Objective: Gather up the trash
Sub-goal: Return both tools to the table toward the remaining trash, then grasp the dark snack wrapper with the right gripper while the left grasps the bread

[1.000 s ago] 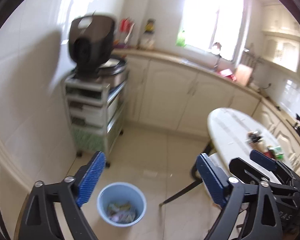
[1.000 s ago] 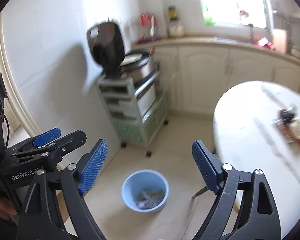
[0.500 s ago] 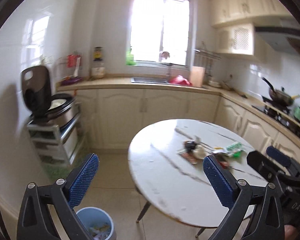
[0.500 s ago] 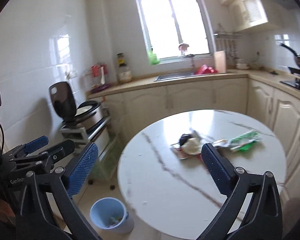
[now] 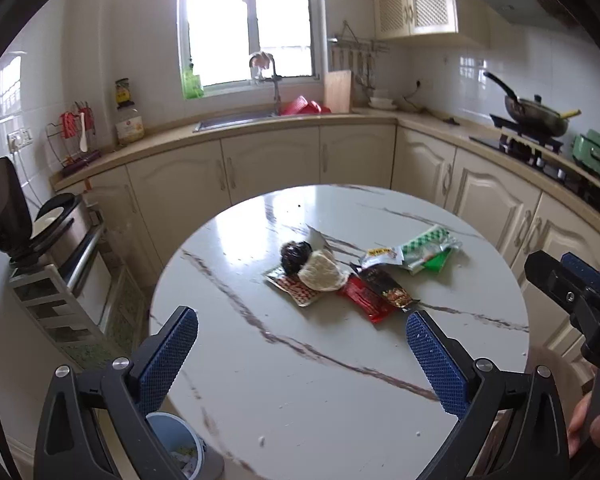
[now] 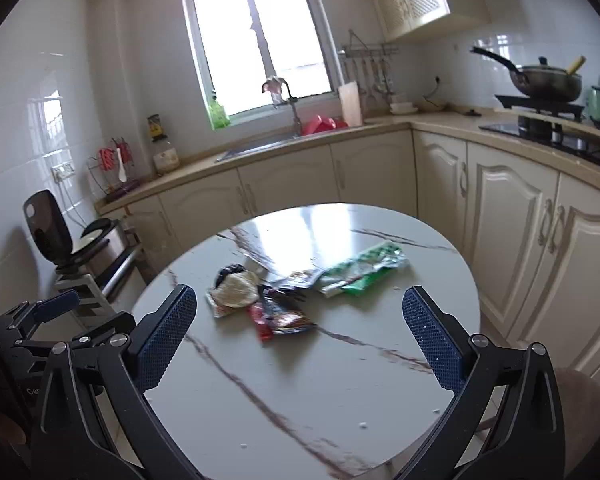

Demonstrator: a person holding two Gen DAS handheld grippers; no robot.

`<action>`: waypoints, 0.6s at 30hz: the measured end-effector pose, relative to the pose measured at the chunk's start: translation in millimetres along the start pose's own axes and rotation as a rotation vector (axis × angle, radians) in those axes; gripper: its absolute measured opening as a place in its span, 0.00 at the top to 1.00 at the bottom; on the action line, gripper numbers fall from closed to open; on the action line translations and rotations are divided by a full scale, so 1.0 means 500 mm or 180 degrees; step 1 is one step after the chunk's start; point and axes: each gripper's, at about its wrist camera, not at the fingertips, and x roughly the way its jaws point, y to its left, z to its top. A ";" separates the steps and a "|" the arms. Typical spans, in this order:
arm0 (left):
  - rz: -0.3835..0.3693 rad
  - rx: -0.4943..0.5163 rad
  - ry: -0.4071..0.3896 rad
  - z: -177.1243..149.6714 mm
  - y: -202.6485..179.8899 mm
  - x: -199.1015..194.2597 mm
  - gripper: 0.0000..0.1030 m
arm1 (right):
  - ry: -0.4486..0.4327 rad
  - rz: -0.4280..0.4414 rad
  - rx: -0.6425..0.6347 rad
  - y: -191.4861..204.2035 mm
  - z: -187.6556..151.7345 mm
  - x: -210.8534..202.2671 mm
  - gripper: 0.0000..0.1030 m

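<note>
- The blue bin (image 5: 176, 446) is mostly hidden: we see only a part of its rim and some scraps inside, at the bottom left of the left wrist view, below the desk edge and behind the left finger.
- In the right wrist view the trash pile is a bit blurred; we cannot read the wrappers.
- The trash lies in one group near the middle of the round marble desk (image 5: 300, 380): a white crumpled paper (image 5: 322, 274) touching a dark lump (image 5: 295, 255), both over a checkered wrapper; just beside, a red wrapper (image 5: 366, 300) with a dark one across it; further right a green-white packet (image 5: 430, 246).
- Left gripper (image 5: 302, 354): fingers wide apart, nothing between them, above the near part of the desk, tilted down twd the pile, not touching it.
- Right gripper (image 6: 300, 330): fingers also spread fully, empty, pointing down at the same pile.
- Of the person we see only some fingertips (image 5: 592, 428), cut off at the lower right.
</note>
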 end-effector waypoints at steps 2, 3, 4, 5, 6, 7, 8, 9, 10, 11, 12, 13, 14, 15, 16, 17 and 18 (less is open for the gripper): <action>-0.0005 0.0013 0.0088 0.039 0.008 0.062 0.01 | 0.0158 -0.0010 -0.0032 -0.018 -0.001 0.036 0.00; -0.0006 0.0018 0.0125 0.052 0.014 0.087 0.01 | 0.0230 -0.0006 -0.0056 -0.022 -0.002 0.055 0.00; -0.0004 0.0036 0.0165 0.063 0.014 0.111 0.01 | 0.0322 0.0004 -0.0095 -0.025 -0.003 0.079 0.00; 0.0008 0.0053 0.0197 0.067 0.017 0.129 0.01 | 0.0409 0.0022 -0.0132 -0.026 -0.006 0.099 0.00; 0.0018 0.0057 0.0223 0.071 0.022 0.145 0.01 | 0.0489 0.0043 -0.0171 -0.026 -0.008 0.120 0.00; 0.0032 0.0057 0.0274 0.074 0.026 0.169 0.01 | 0.0551 0.0065 -0.0228 -0.024 -0.014 0.138 0.00; 0.0037 0.0053 0.0317 0.078 0.031 0.187 0.01 | 0.0626 0.0091 -0.0310 -0.017 -0.017 0.159 0.00; 0.0032 0.0051 0.0346 0.081 0.036 0.203 0.01 | 0.0703 0.0115 -0.0385 -0.009 -0.019 0.180 0.00; 0.0035 0.0041 0.0373 0.082 0.044 0.216 0.01 | 0.0814 0.0156 -0.0478 0.003 -0.021 0.209 0.00; 0.0041 0.0031 0.0400 0.084 0.053 0.230 0.01 | 0.0860 0.0188 -0.0526 0.015 -0.024 0.222 0.01; 0.0050 0.0024 0.0439 0.089 0.062 0.246 0.01 | 0.0923 0.0225 -0.0572 0.024 -0.028 0.242 0.03; 0.0056 0.0017 0.0452 0.094 0.067 0.263 0.01 | 0.1024 0.0244 -0.0623 0.035 -0.031 0.268 0.05; 0.0061 0.0009 0.0465 0.097 0.074 0.274 0.01 | 0.1063 0.0265 -0.0638 0.040 -0.031 0.282 0.08; 0.0057 0.0003 0.0488 0.100 0.081 0.286 0.01 | 0.1131 0.0310 -0.0650 0.047 -0.033 0.300 0.10; 0.0043 -0.0001 0.0501 0.098 0.088 0.297 0.01 | 0.1215 0.0333 -0.0659 0.053 -0.036 0.318 0.11; 0.0025 -0.0004 0.0517 0.101 0.094 0.308 0.01 | 0.1269 0.0356 -0.0661 0.056 -0.039 0.333 0.14; 0.0010 -0.0001 0.0534 0.100 0.097 0.320 0.01 | 0.1352 0.0395 -0.0648 0.059 -0.042 0.349 0.16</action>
